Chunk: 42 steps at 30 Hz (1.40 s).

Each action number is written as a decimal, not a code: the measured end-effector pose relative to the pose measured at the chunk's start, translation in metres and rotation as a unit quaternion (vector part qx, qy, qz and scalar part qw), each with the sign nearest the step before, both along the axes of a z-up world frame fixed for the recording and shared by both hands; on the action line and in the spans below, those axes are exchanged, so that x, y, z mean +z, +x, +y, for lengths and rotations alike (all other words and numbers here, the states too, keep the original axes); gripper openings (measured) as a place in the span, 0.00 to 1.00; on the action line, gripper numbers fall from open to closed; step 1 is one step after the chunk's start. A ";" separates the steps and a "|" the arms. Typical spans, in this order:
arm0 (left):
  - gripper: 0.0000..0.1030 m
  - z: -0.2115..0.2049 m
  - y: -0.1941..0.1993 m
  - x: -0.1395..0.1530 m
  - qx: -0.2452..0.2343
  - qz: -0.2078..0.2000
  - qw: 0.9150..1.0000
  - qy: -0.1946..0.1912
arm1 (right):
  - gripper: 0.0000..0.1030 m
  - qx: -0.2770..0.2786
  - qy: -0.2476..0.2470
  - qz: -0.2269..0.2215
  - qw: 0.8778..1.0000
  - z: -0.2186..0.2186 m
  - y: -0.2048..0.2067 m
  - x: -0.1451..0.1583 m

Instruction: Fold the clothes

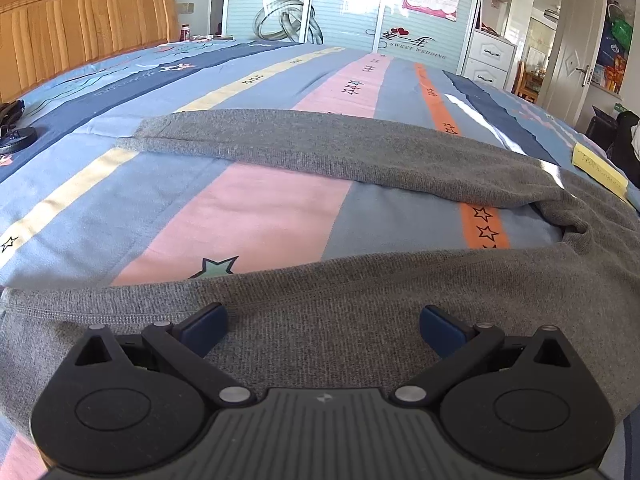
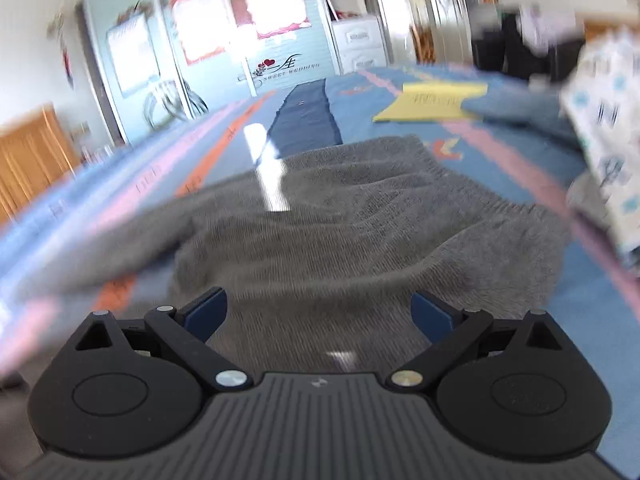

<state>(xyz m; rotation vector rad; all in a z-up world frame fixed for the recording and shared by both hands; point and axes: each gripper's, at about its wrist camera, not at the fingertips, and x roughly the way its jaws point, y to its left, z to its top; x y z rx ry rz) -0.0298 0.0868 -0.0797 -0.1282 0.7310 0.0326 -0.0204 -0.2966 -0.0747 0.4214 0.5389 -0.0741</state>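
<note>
A grey knit garment [image 1: 328, 152] lies spread on the striped bedspread [image 1: 248, 216], with two long legs or sleeves running leftward and joined at the right. My left gripper [image 1: 323, 326] is open just above the nearer limb, blue pads wide apart, nothing between them. In the blurred right wrist view the same grey garment [image 2: 340, 216] lies rumpled ahead. My right gripper [image 2: 318, 314] hovers open over its near part, holding nothing.
A wooden headboard [image 1: 84, 20] stands at the far left. A yellow paper [image 1: 600, 168] [image 2: 432, 102] lies on the bed near the garment's right end. Patterned white cloth [image 2: 608, 148] piles at the right. A dark object [image 1: 12, 128] rests at the left edge.
</note>
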 end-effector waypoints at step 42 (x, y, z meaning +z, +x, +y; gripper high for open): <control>0.99 -0.014 0.002 -0.002 0.000 -0.004 1.000 0.031 | 0.96 0.025 0.220 0.010 0.975 -0.064 0.103 -0.022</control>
